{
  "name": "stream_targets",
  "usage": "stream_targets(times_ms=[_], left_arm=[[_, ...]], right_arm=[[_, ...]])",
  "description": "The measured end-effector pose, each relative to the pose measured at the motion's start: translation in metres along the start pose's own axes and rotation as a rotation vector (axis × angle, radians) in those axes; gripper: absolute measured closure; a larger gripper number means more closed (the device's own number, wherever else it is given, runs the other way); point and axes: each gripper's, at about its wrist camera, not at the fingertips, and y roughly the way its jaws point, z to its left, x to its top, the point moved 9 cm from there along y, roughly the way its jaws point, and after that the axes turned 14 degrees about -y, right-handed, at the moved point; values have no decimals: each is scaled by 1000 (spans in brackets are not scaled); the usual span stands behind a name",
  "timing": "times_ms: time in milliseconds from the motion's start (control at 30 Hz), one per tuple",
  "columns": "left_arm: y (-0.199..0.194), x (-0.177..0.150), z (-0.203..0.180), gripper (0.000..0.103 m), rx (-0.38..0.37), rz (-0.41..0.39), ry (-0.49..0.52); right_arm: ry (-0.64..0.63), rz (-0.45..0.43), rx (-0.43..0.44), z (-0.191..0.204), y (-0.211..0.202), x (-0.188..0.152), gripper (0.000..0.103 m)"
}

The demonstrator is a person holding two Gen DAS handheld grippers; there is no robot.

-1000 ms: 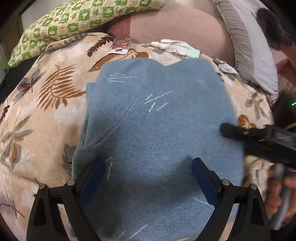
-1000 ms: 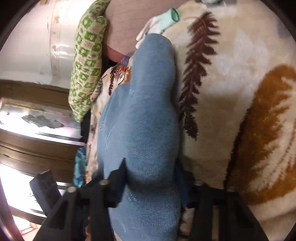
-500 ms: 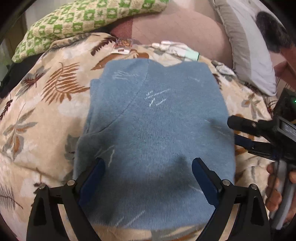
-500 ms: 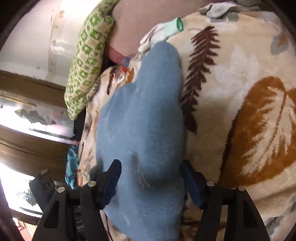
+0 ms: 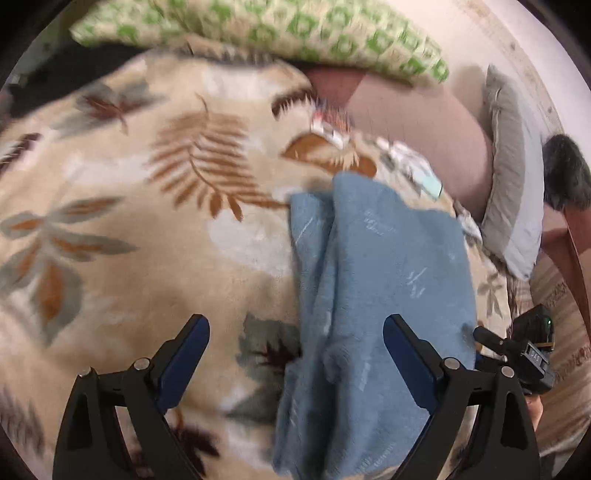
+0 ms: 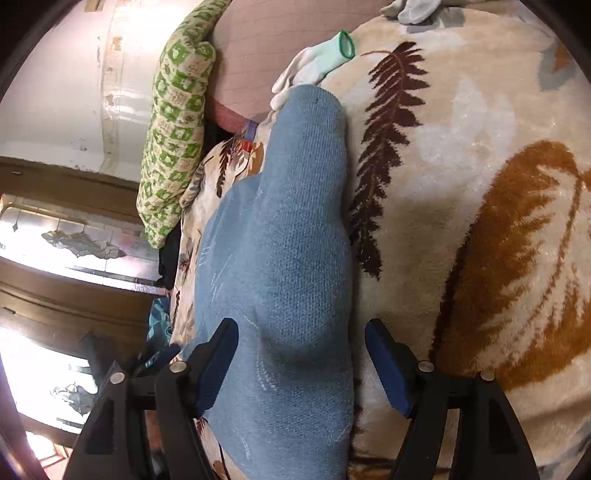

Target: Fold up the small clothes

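Observation:
A blue knit garment (image 5: 384,295) lies folded lengthwise on a leaf-patterned blanket (image 5: 129,240). My left gripper (image 5: 295,332) is open above the garment's left edge, with bare blanket under its left finger and nothing gripped. In the right wrist view the garment (image 6: 280,258) runs away from me as a narrow strip. My right gripper (image 6: 301,343) straddles its near end. Its jaws are opening, and the pads stand clear of the cloth on both sides. One of the right gripper's fingers (image 5: 487,338) shows at the garment's right edge.
A white glove with a green cuff (image 6: 317,62) lies beyond the garment's far end. A green patterned pillow (image 5: 295,29) and a grey pillow (image 5: 509,177) line the back. A small colourful packet (image 5: 328,125) sits on the blanket's far edge (image 6: 480,147).
My left gripper has swung left, so the garment now sits to the right in its view. The right jaws have spread and let go of the blue cloth they pinched.

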Motion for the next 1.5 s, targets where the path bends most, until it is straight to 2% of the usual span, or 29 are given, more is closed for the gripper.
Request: stream_targets(times_ms=[100, 200, 267, 300, 333, 367, 400, 467, 567, 667, 767, 900, 1000, 1100, 1233, 1367, 1433, 1500], left_arm=[[25, -7, -14, 8, -65, 102, 56], [51, -11, -14, 8, -50, 167, 42], [53, -9, -18, 8, -66, 148, 43], [54, -11, -22, 13, -73, 150, 60], [54, -14, -26, 46, -71, 155, 75], [57, -20, -33, 63, -116, 199, 67], [56, -19, -34, 67, -117, 195, 47], [53, -20, -42, 72, -89, 176, 81], [40, -23, -57, 75, -66, 132, 139], [8, -29, -89, 75, -126, 99, 210], [-26, -34, -119, 75, -173, 48, 256], [-70, -43, -166, 75, -261, -17, 297], [-87, -53, -186, 74, -293, -29, 314], [-86, -68, -198, 75, -305, -10, 317], [-72, -99, -194, 74, -292, 23, 316], [-47, -137, -165, 74, -263, 82, 274], [-26, -158, -144, 73, -221, 113, 262], [12, -175, -117, 68, -118, 156, 246]], right_arm=[[-3, 19, 12, -4, 9, 0, 29], [-3, 32, 42, -6, 19, 1, 29], [-6, 33, 66, -4, 23, 2, 29], [-28, 42, 73, 0, 26, 3, 29], [-48, 50, 60, 1, 28, 3, 29], [-69, 64, 42, 2, 31, 2, 29], [-86, 78, 36, 5, 35, 3, 39], [-120, 98, -11, 11, 37, 2, 49], [-151, 80, -29, 26, 25, 4, 55], [-205, 30, -4, 59, 0, 13, 56], [-275, -1, -23, 86, -30, 23, 56], [-337, -68, -47, 106, -91, 42, 56], [-364, -111, -68, 113, -135, 51, 56], [-374, -121, -90, 110, -161, 47, 56], [-338, -95, -100, 86, -172, 21, 56], [-260, -56, -82, 49, -159, -21, 56], [-209, -34, -64, 26, -144, -51, 56], [-172, -7, -67, 3, -128, -72, 52]])
